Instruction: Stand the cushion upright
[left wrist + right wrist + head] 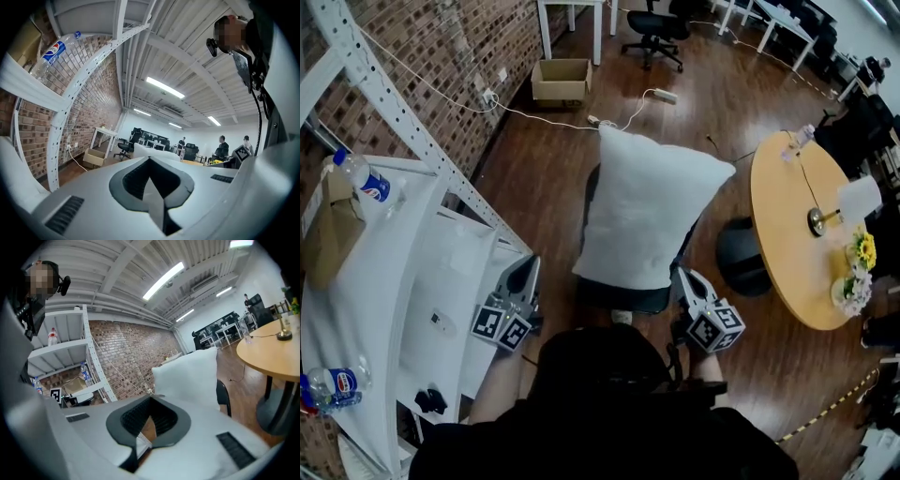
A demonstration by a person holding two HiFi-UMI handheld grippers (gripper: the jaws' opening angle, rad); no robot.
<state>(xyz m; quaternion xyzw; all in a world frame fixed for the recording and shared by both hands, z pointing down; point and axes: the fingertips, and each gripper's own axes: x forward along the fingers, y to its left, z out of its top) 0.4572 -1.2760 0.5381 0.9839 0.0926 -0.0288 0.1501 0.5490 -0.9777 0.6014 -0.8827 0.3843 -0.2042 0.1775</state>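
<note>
while cushion (649,211) stands on chair (623,298) between rack (403,112) and table (783,220), left tongs (528,264) and right tongs (683,276) are closed

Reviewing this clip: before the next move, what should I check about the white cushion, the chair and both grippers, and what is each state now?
1. White fabric cushion upright on the dark chair: ok.
2. Left gripper shut, nothing between its fingers: ok.
3. Right gripper shut, nothing between its fingers: ok.
4. Left gripper apart from the cushion: ok.
5. Right gripper apart from the cushion's lower corner: cannot tell, they sit close in the head view.
6. Cushion steady unsupported: cannot tell.
</note>
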